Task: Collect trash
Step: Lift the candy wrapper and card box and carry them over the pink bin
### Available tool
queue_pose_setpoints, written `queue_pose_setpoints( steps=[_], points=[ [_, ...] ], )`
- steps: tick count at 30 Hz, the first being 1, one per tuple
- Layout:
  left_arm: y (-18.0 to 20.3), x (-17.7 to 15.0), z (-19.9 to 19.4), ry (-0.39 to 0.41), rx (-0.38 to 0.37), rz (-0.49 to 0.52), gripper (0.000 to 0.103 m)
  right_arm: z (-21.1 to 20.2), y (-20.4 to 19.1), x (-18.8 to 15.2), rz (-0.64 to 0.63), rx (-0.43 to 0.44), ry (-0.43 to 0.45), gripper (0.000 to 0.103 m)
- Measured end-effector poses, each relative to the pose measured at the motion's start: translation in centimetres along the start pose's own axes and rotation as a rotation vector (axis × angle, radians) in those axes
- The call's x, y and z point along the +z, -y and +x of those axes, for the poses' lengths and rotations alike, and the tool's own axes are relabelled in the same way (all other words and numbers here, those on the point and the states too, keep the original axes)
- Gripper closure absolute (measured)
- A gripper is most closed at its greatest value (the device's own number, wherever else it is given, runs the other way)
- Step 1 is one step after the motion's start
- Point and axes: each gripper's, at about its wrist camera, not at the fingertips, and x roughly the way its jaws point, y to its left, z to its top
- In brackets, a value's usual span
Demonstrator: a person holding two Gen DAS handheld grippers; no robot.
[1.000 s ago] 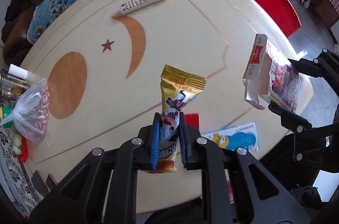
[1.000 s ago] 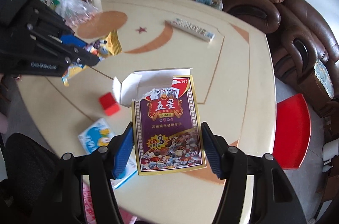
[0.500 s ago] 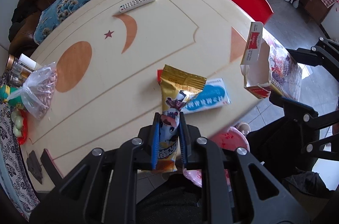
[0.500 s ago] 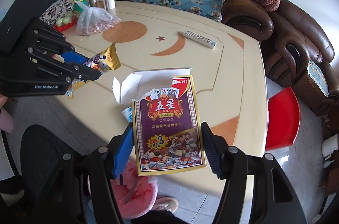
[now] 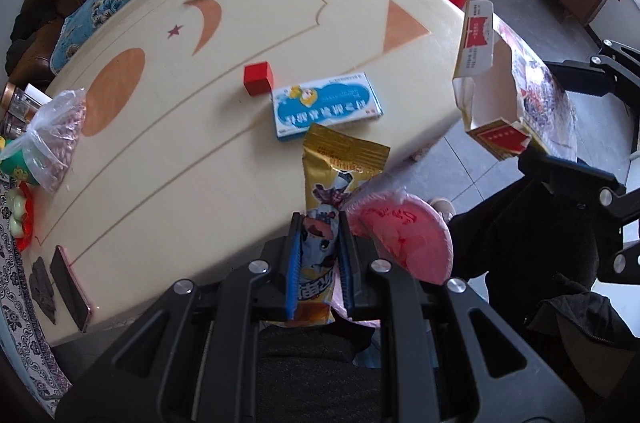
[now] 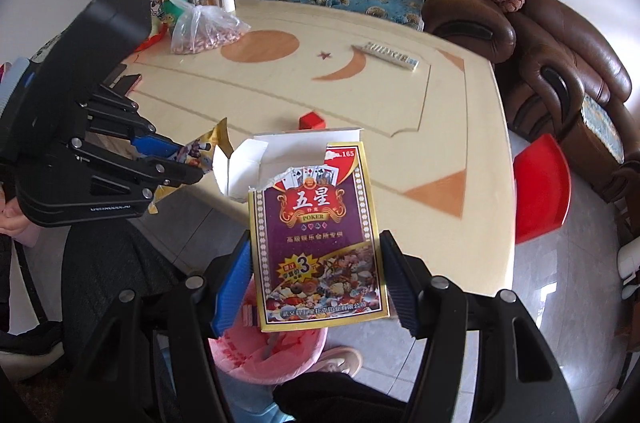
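The left claw (image 5: 318, 243) points steeply down, its blue-padded jaws pinched nearly together on a gold snack wrapper (image 5: 332, 191) that sticks out past the fingertips. The right claw (image 6: 316, 279) also tilts down, though less steeply, its jaws set wide and pressing both side edges of a torn playing-card box (image 6: 316, 231), open flap forward. In the right wrist view the left claw (image 6: 176, 159) sits to the left of the right claw, and part of a hand (image 6: 14, 219) shows behind it.

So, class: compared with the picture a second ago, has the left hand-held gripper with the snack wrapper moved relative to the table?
Yes. The left hand-held gripper has drawn back past the table edge, over the pink bin.
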Motion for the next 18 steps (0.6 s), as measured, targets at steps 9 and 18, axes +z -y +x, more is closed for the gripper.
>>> queue_pose_setpoints(
  steps=[9,18],
  points=[
    [2.4,-3.0,2.3,-0.037,-0.034,0.023,0.086,1.5,-1.2,-3.6,0.02,0.025,-0.043,0.043],
    [3.9,-6.0,5.3,-0.08,-0.078,0.018,0.086,3.6,-1.9,-7.0,0.043,0.051,-0.099,0.043]
  ],
)
